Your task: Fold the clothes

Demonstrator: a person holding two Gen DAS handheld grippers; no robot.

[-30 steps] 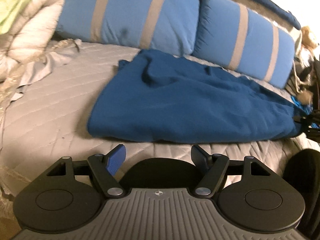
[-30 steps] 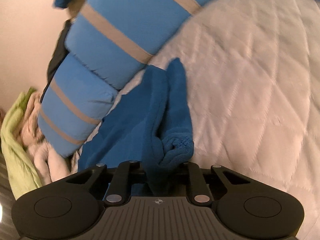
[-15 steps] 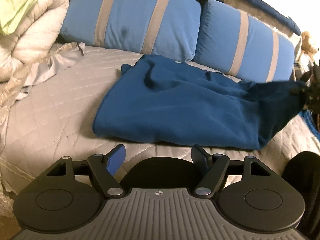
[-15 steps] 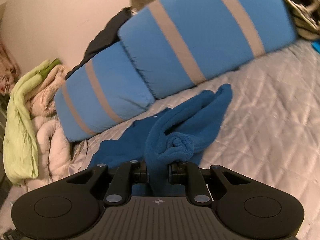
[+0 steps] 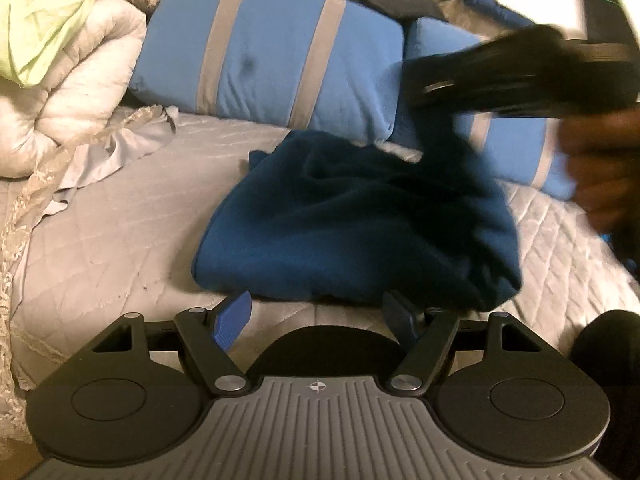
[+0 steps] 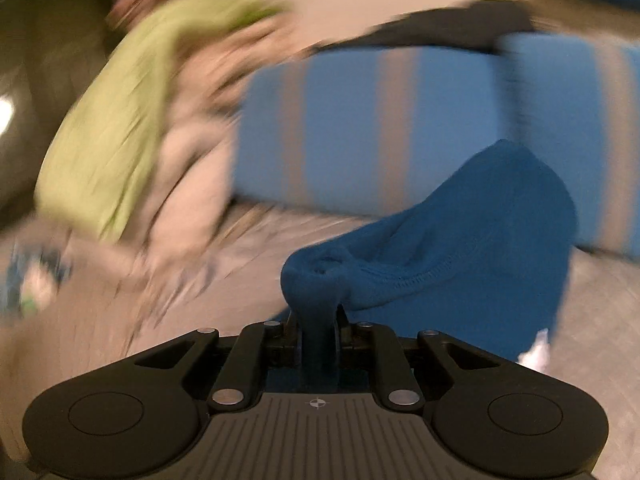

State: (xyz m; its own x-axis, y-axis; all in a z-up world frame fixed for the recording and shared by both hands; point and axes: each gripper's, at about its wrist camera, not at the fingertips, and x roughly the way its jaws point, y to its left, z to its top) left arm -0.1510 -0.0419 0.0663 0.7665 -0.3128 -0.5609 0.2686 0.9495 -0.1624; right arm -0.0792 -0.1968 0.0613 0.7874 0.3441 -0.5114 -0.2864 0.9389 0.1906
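A: What changed on your bed (image 5: 120, 248)?
B: Your right gripper (image 6: 318, 330), clamped on the blue garment (image 5: 352, 232), has swung its end over the rest, doubling it.
A: And your left gripper (image 5: 318, 314)?
B: Spread wide, empty, just before the garment's near edge.

We count 1 dark blue garment (image 5: 352, 232) on the bed. Behind it we see 2 light blue pillows (image 5: 276, 60), and the nearer one has 2 grey stripes (image 5: 212, 46). At the left there are 1 white comforter (image 5: 76, 92) and 1 green cloth (image 5: 48, 12). We count 2 grippers: left gripper (image 5: 316, 316), right gripper (image 6: 318, 332).
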